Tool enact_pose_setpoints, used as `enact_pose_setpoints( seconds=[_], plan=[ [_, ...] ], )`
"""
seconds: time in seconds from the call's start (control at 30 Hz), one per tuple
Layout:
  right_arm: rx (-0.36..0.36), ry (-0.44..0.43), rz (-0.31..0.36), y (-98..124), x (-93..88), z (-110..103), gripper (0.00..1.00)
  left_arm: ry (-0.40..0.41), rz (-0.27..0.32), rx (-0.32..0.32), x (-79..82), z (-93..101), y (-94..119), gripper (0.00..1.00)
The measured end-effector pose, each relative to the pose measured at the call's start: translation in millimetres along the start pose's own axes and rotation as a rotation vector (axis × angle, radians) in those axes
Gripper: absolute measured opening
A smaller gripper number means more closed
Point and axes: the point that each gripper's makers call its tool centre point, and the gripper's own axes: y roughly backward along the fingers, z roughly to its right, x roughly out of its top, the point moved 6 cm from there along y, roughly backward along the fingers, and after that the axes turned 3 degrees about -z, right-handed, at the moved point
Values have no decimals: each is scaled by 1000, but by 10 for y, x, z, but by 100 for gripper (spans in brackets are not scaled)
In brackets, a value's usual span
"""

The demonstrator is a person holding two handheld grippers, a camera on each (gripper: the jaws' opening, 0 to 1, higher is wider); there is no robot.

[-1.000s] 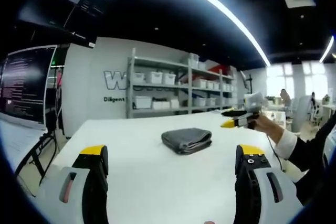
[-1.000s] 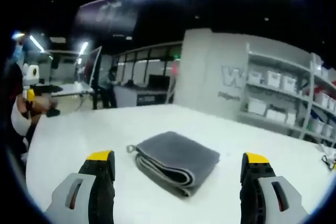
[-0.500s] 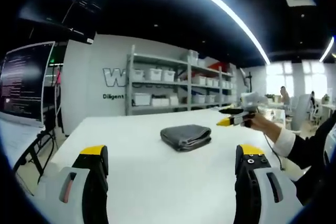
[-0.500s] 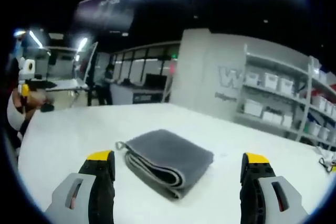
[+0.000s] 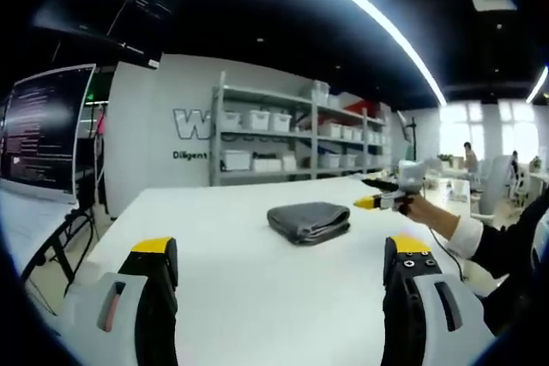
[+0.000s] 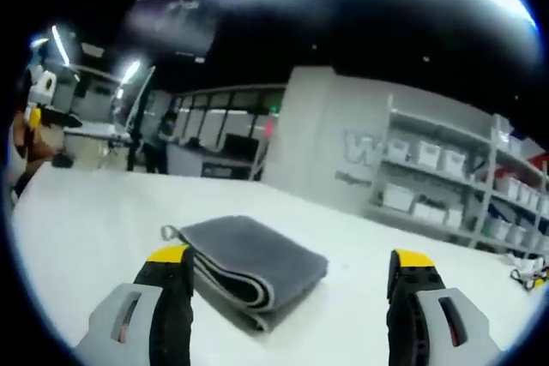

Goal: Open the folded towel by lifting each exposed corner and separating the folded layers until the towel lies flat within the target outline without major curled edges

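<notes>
Nearest in the left gripper view, the left gripper hung released above the white table, its jaws spread wide with nothing between them and well short of the cloth. It looked held back, perhaps to let the other hand go in first. Farther out, near the middle of the tabletop, lay the folded grey towel, a compact stack not yet opened. No target outline could be made out on the table. Just right of the towel, the right gripper pointed toward it, carried by a hand in a dark sleeve.

In the right gripper view, that gripper's own jaws were also spread apart and empty, and the towel sat close ahead, its rounded fold edges and a small loop tag at the near left corner facing the jaws. That corner seemed the likeliest first hold. Beyond the table stood shelving with bins.
</notes>
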Motion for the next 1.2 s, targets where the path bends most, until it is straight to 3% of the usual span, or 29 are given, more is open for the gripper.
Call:
enact_pose_setpoints(
  seconds=[0.3,0.53,0.7,1.2],
  plan=[
    [-12,1,-24,-41,-150,69,95,7,-1,3,-17,-7,-4,99],
    [-64,76,-40,-15,-180,130,96,2,-9,-13,-30,26,-23,99],
    [-148,122,-57,24,-221,253,96,-8,-10,-11,-25,21,3,99],
    [-229,251,-157,-2,-388,334,95,-27,-18,-13,-27,37,8,98]
  ],
)
